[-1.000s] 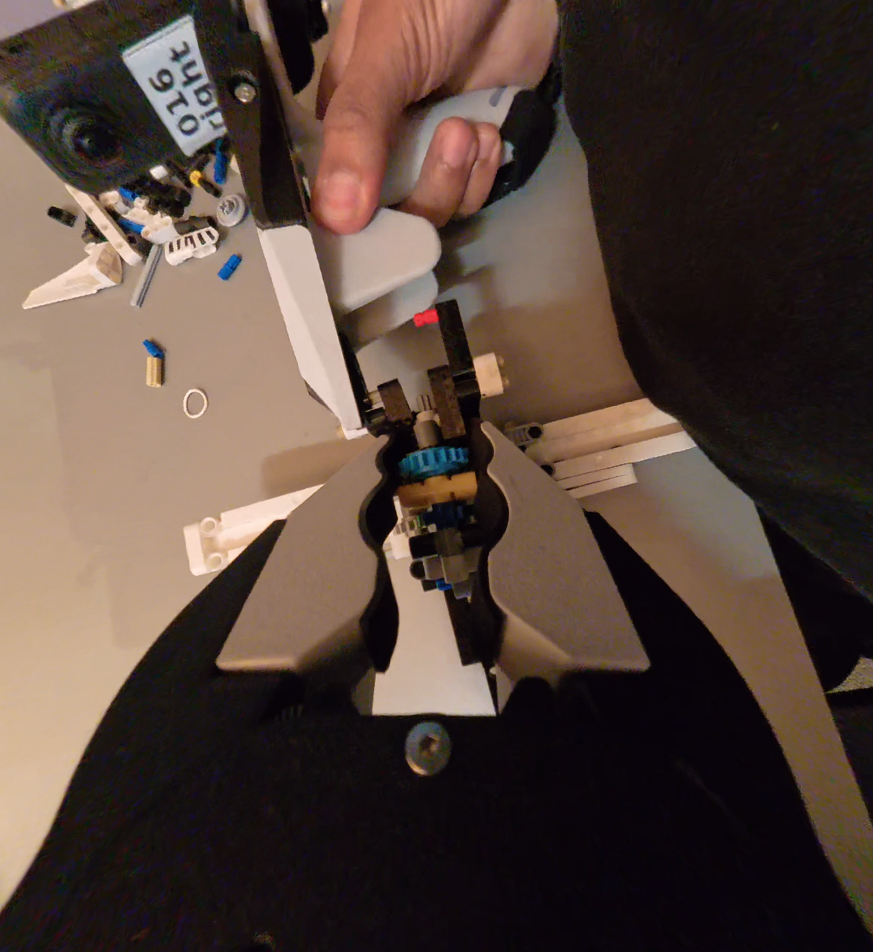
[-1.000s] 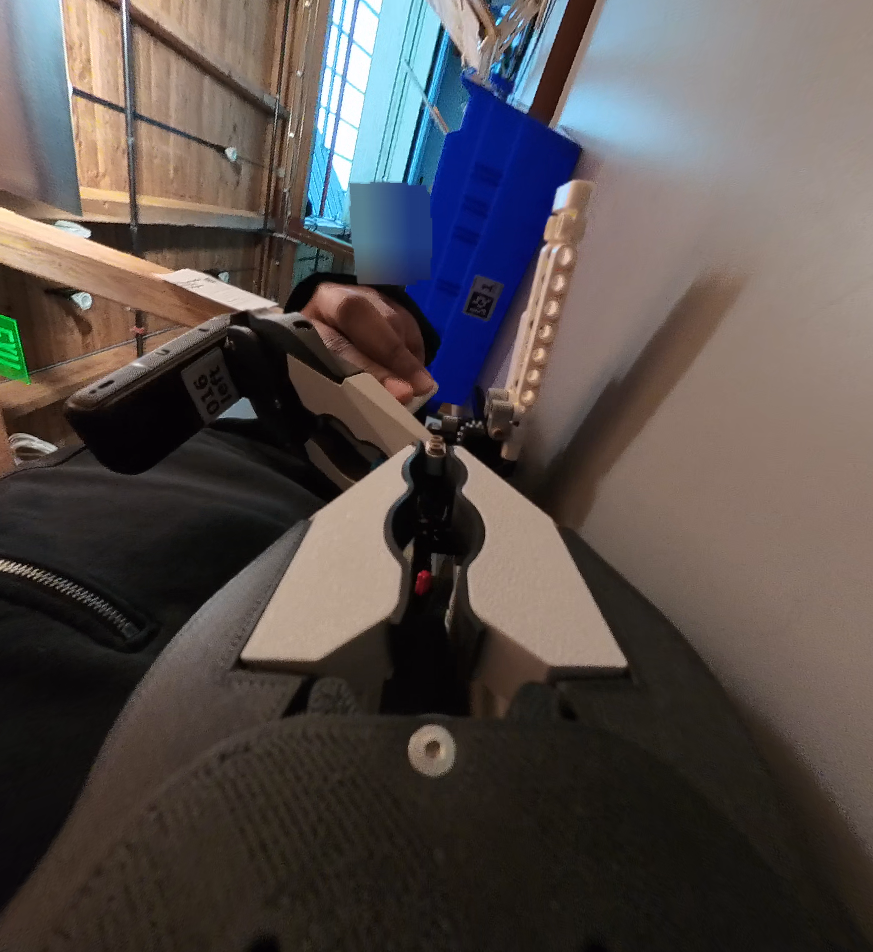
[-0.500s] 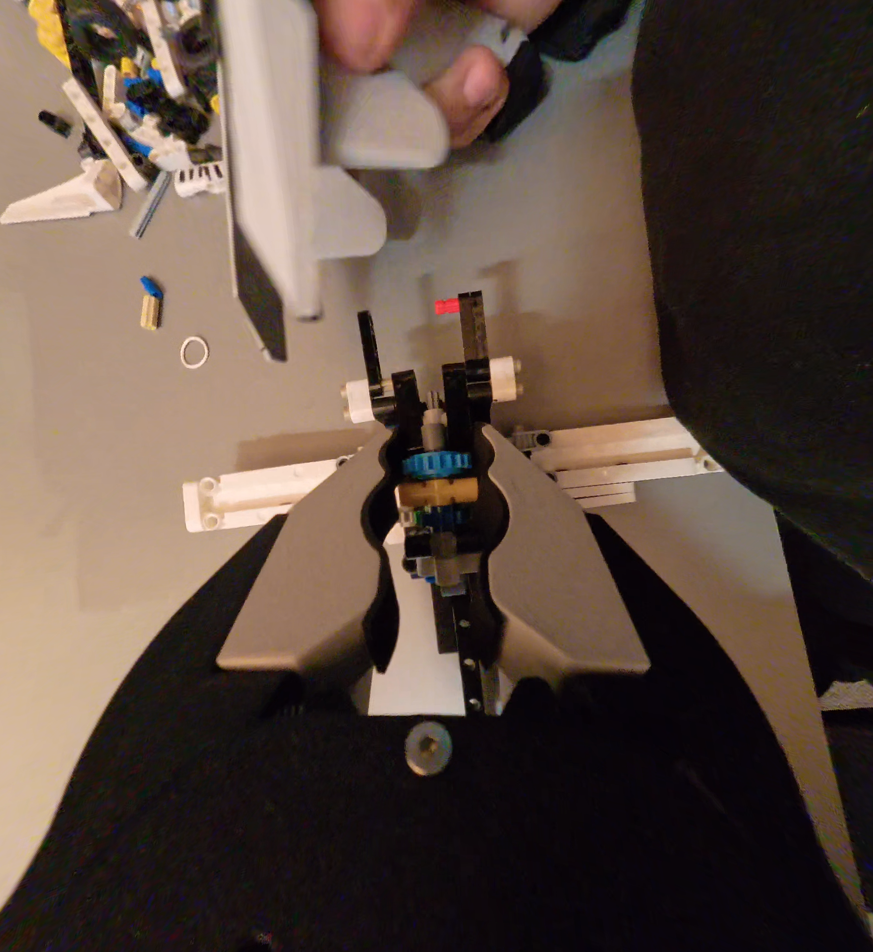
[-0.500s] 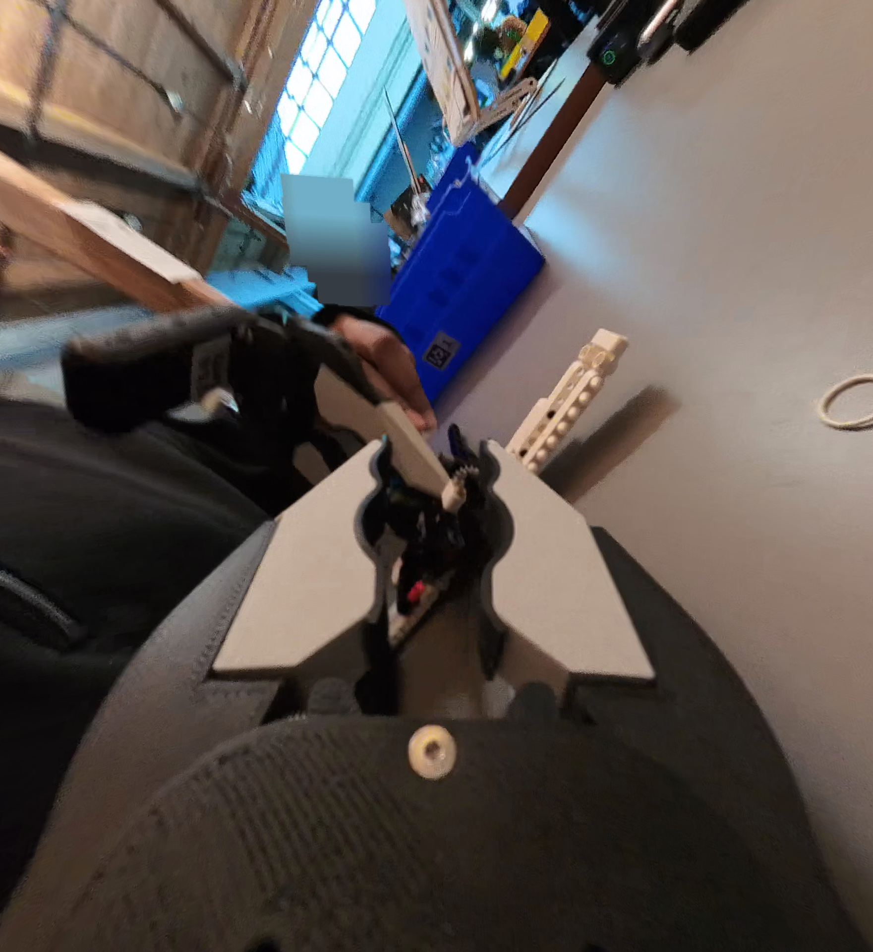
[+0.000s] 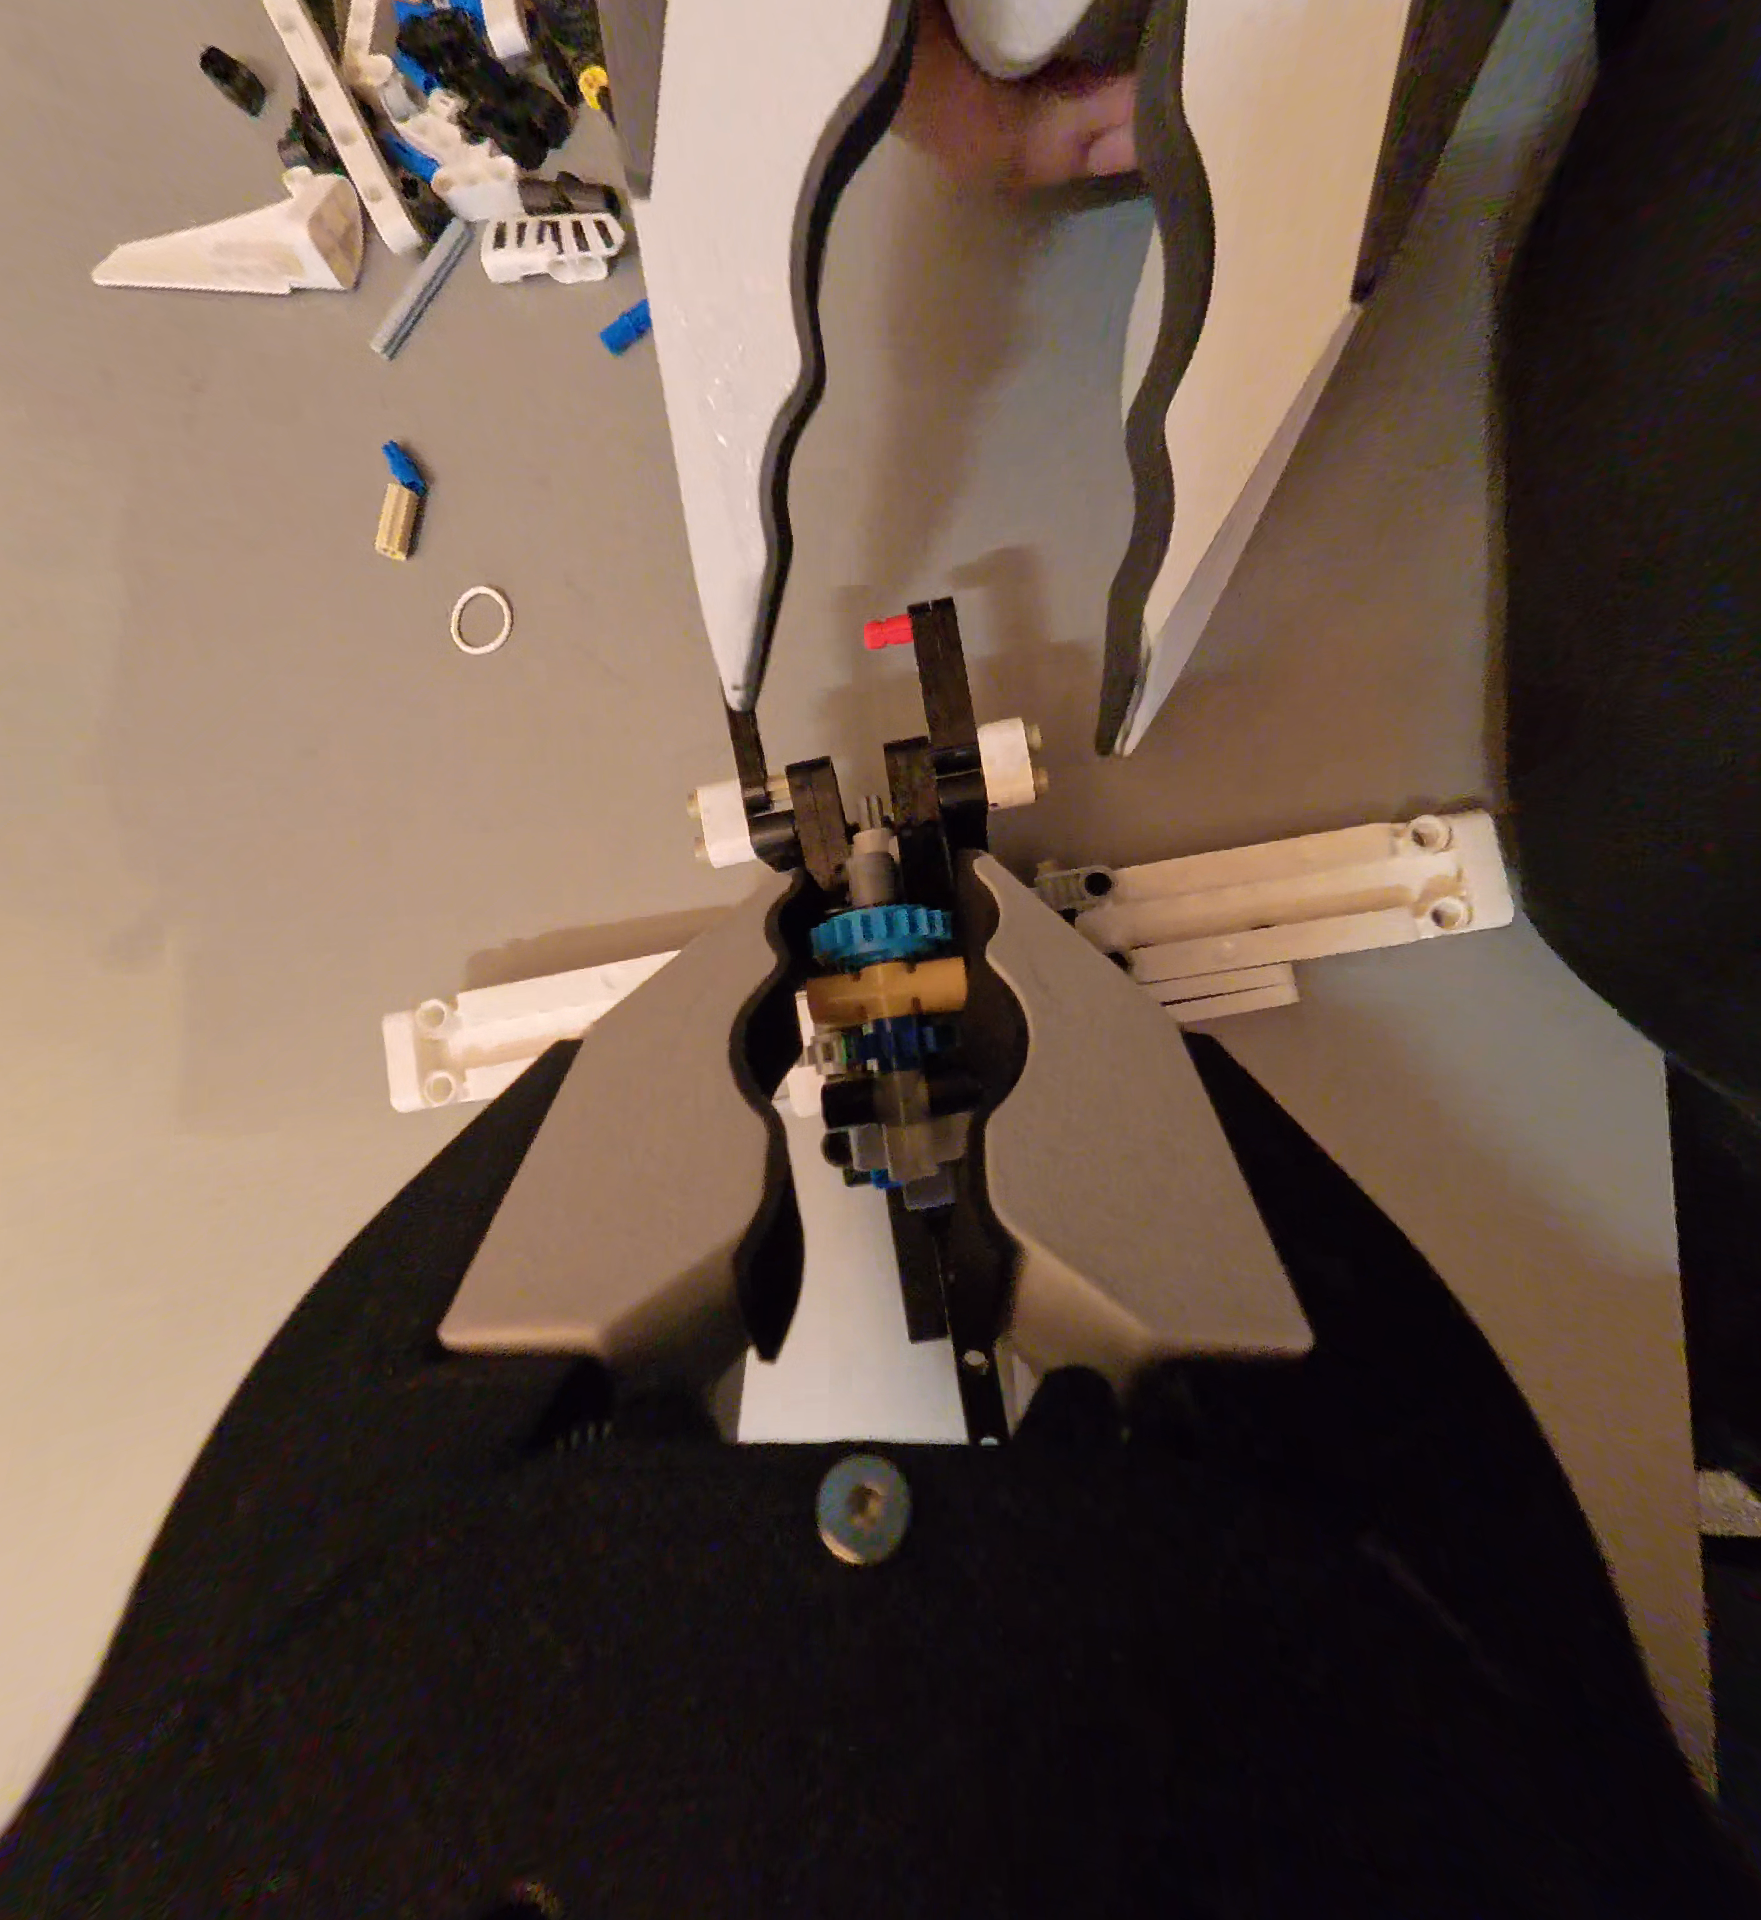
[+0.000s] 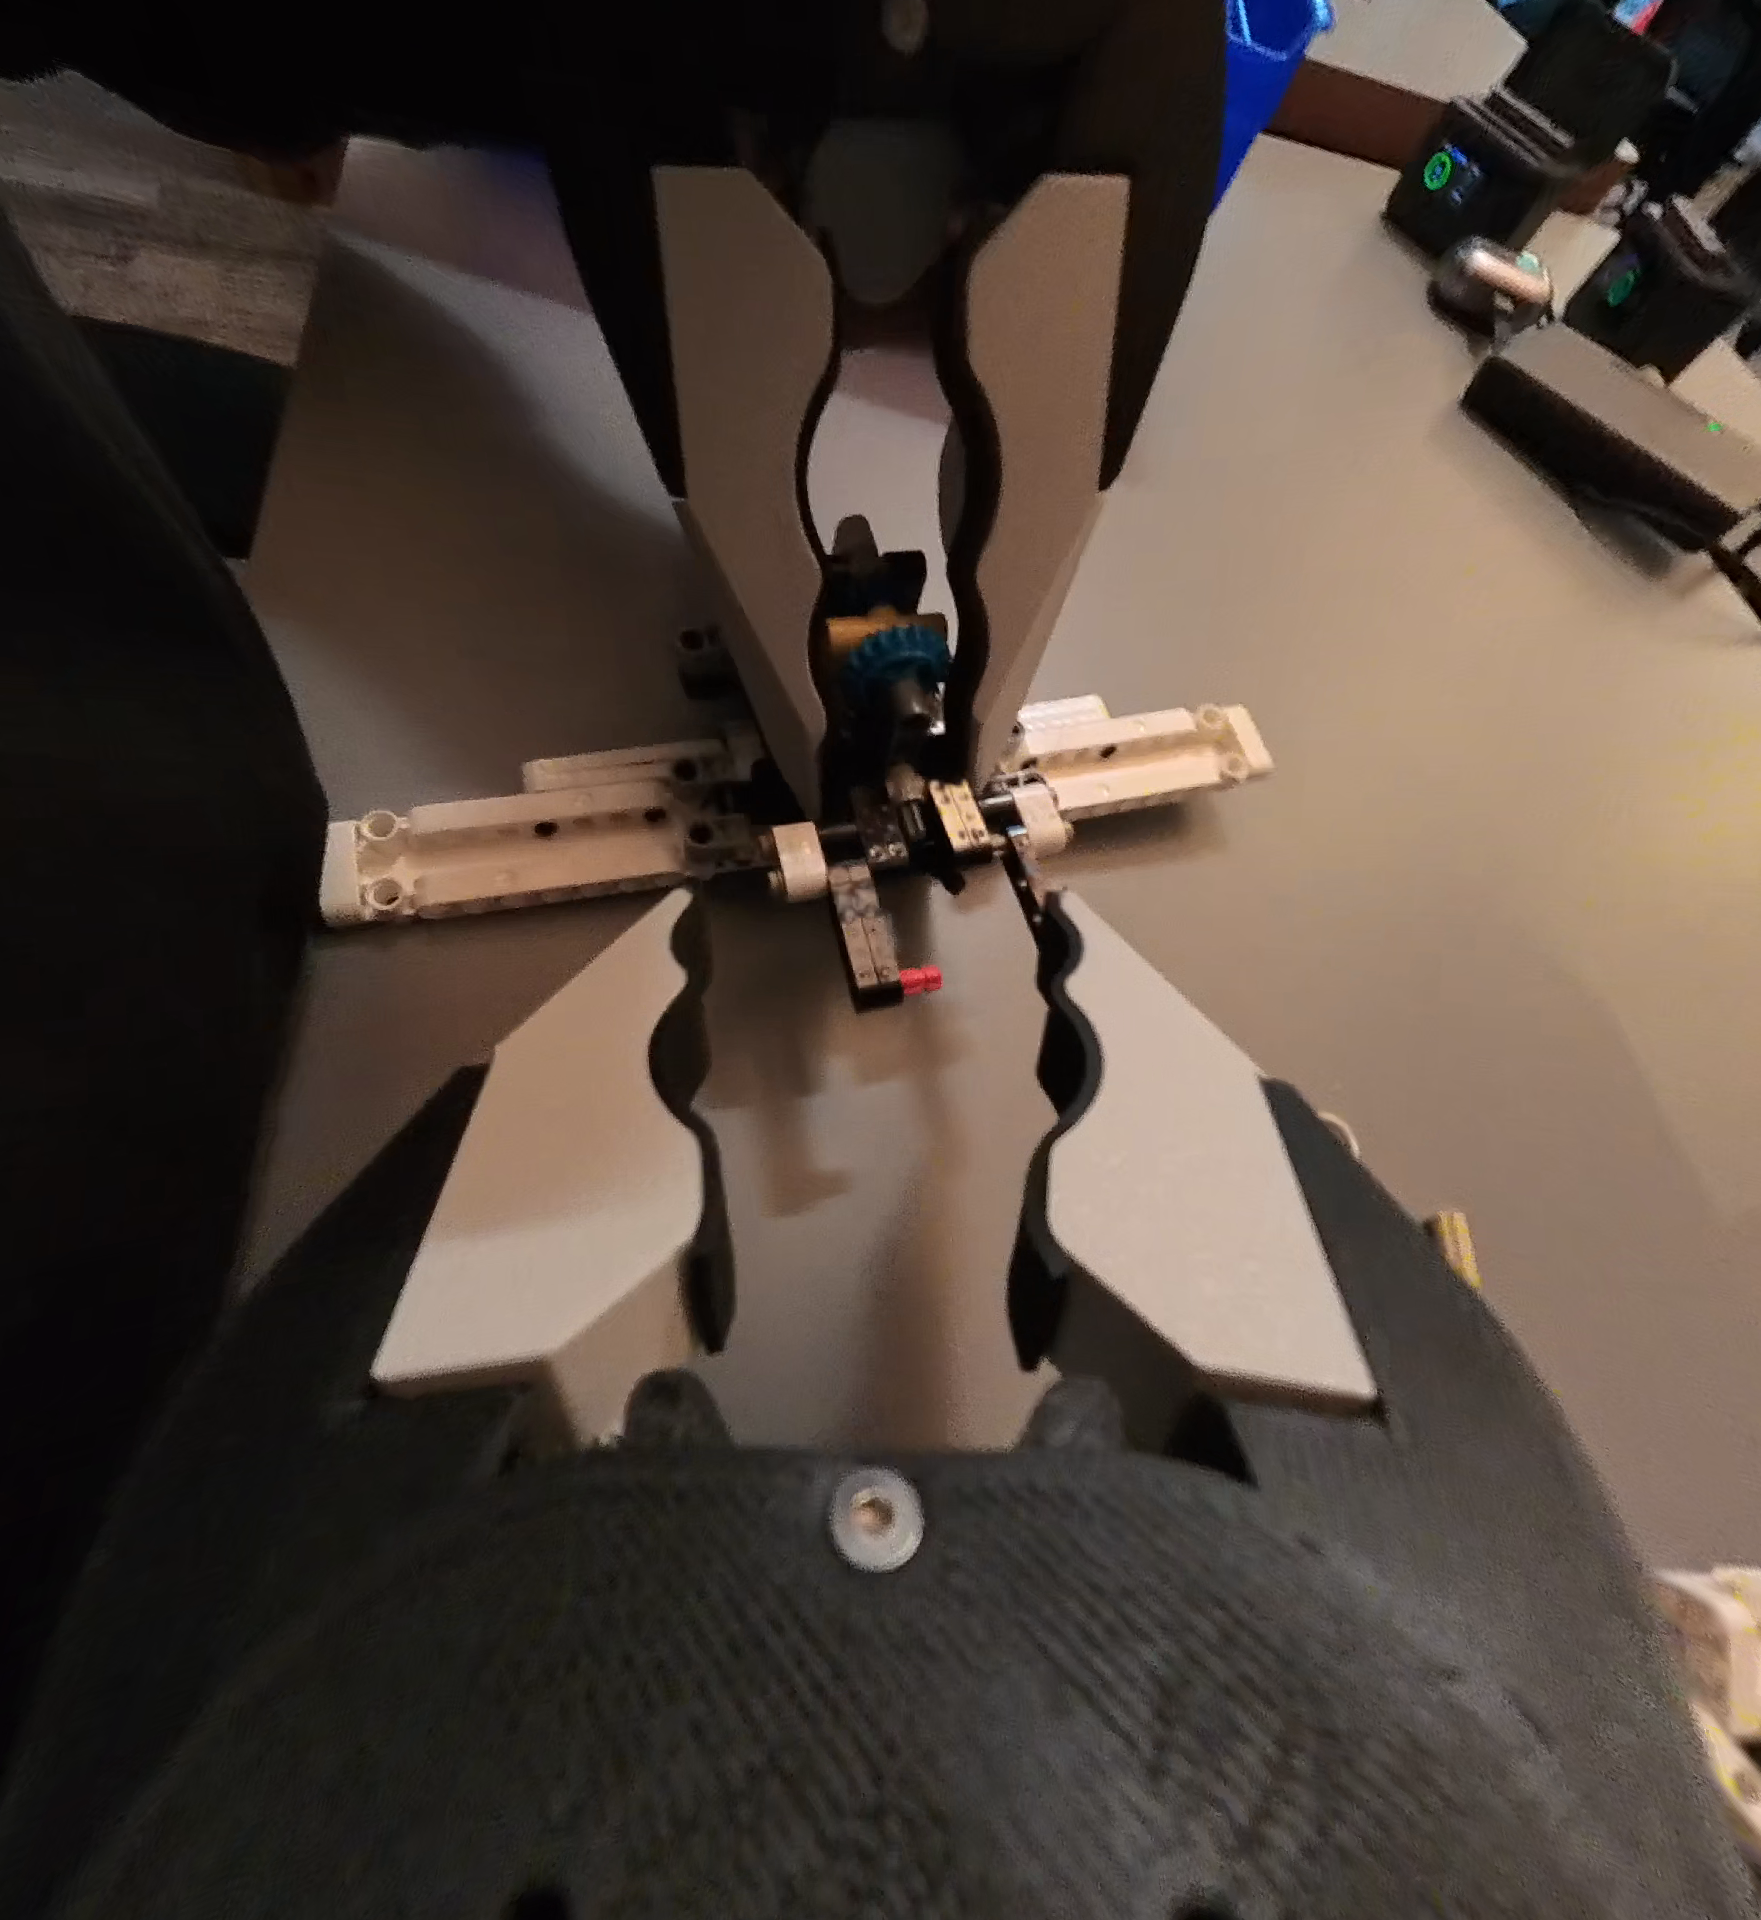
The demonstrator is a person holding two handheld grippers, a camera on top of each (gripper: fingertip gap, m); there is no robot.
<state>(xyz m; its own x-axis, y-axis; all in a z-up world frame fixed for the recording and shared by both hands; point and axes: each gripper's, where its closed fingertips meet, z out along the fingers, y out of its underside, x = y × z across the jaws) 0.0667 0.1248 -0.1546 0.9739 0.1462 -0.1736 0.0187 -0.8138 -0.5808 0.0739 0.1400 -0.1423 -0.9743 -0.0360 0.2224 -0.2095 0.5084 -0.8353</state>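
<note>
Right wrist view: right gripper [image 6: 871, 914] now spread wide, off brick assembly [image 6: 871, 821]; left gripper [image 5: 881, 894] still pinching it.

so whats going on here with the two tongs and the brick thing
A person works both tongs over a grey table. The left tongs are shut on the geared core of a toy-brick assembly with white beams. The right tongs face it, open, straddling its black arms without gripping. Loose pieces lie beyond.

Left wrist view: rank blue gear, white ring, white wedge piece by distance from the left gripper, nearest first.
1. Blue gear: between the left gripper's fingers, in the block assembly it grips.
2. White ring: on the table, upper left.
3. White wedge piece: far upper left, by the parts pile.
</note>
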